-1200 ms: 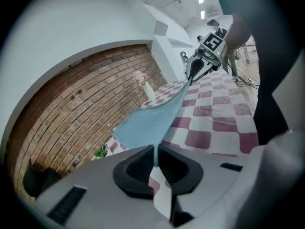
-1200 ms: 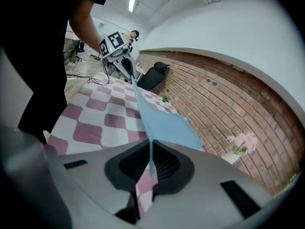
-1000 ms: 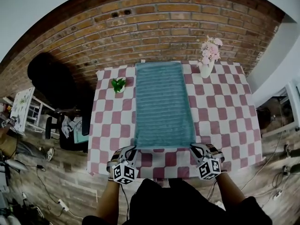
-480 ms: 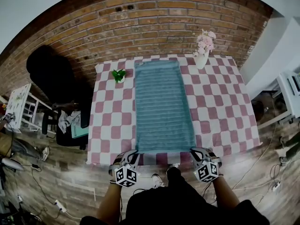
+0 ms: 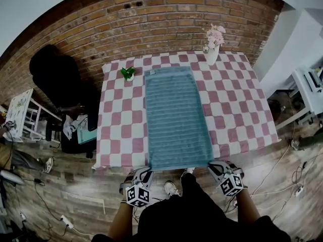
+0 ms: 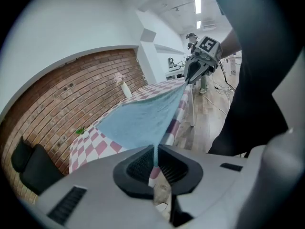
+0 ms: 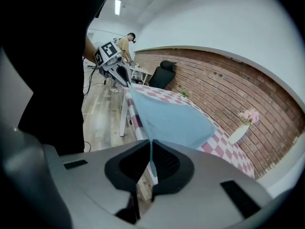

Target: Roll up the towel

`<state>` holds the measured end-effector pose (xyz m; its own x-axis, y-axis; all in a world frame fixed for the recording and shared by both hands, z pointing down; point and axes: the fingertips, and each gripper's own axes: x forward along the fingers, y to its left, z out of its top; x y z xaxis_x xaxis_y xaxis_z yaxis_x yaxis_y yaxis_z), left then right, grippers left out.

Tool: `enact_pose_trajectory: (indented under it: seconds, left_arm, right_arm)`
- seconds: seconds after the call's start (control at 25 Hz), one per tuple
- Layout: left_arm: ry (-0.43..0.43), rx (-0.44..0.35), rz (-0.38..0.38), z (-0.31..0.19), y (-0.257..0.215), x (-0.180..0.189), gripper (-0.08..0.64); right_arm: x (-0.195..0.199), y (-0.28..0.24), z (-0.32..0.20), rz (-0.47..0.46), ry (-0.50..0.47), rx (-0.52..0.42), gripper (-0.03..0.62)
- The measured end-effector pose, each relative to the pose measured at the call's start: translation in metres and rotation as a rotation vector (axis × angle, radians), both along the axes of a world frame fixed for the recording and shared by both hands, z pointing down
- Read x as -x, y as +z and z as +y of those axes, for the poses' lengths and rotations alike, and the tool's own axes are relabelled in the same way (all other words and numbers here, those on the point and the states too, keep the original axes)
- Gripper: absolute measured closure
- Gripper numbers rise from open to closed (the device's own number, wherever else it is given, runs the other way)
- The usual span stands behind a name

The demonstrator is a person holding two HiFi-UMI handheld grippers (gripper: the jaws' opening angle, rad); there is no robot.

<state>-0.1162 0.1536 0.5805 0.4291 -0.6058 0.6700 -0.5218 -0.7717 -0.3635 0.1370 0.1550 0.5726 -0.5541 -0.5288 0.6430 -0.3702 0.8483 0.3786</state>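
Observation:
A teal ribbed towel (image 5: 176,117) lies stretched lengthwise down the middle of the pink-and-white checked table (image 5: 118,125). Its near edge hangs taut just past the table's front edge. My left gripper (image 5: 147,172) is shut on the towel's near left corner (image 6: 153,152). My right gripper (image 5: 214,167) is shut on the near right corner (image 7: 150,151). In the left gripper view the towel (image 6: 143,118) runs across to the right gripper (image 6: 194,73). In the right gripper view the towel (image 7: 169,118) runs to the left gripper (image 7: 121,75).
A small green plant (image 5: 127,73) stands at the table's far left beside the towel. A white vase with pink flowers (image 5: 212,48) stands at the far right. A black chair (image 5: 58,82) and a brick wall lie beyond. Cables trail on the wooden floor.
Both grippers have drawn back toward me with the towel's near corners. The towel has slid along the table, its near edge now at the table's front edge.

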Motion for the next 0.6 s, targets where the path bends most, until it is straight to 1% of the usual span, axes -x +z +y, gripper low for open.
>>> enact_pose_trajectory:
  seconds: [0.12, 0.28, 0.44, 0.6]
  left_arm:
    - [0.017, -0.027, -0.012, 0.009, -0.012, 0.003, 0.534]
    - [0.018, -0.069, -0.023, 0.004, -0.021, 0.006, 0.534]
    - [0.020, -0.130, -0.047, -0.025, -0.032, 0.005, 0.532]
    - [-0.005, -0.196, -0.068, -0.072, -0.048, 0.007, 0.532]
  right_arm:
    - [0.002, -0.008, 0.011, -0.001, -0.021, 0.000, 0.577]
    - [0.001, -0.008, 0.007, 0.002, -0.023, -0.045, 0.577]
    - [0.001, -0.023, -0.022, 0.000, 0.009, -0.117, 0.577]
    - [0.000, -0.043, -0.071, 0.009, 0.044, -0.229, 0.577]
